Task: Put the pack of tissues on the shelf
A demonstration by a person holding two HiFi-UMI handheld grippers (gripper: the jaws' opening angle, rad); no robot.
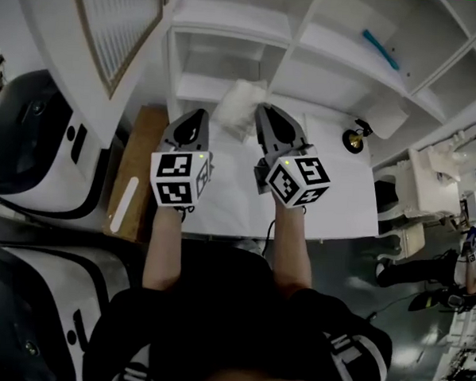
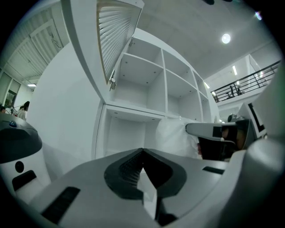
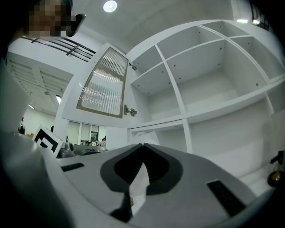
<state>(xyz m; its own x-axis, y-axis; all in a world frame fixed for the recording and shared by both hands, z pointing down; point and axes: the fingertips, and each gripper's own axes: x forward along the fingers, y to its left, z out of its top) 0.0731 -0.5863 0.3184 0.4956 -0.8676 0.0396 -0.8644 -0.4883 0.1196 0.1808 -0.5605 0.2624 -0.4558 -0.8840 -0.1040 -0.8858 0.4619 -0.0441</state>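
I see both tools held out in front of the white shelf (image 1: 229,54), above the white table (image 1: 341,191). The right gripper (image 1: 267,114) has its jaws squeezed tight on the pack of tissues (image 1: 239,108). In the right gripper view a thin fold of the white wrapper runs down between the two dark pads, and the rest of the pack (image 3: 143,137) sticks up just past the tips. So the pack sits at the very front of that tool, a bit to its left side, right by the low open box of the shelf. I cannot tell if it rests on the board or hangs in the air. The left gripper (image 1: 197,117) is just beside the pack, on its left, and its jaws are closed tip to tip, gripping no part of the pack. In the left gripper view the pack (image 2: 174,136) is off to the right, with the right gripper (image 2: 209,130) next to it. A door with ribbed glass (image 1: 111,28) hangs open on the left.
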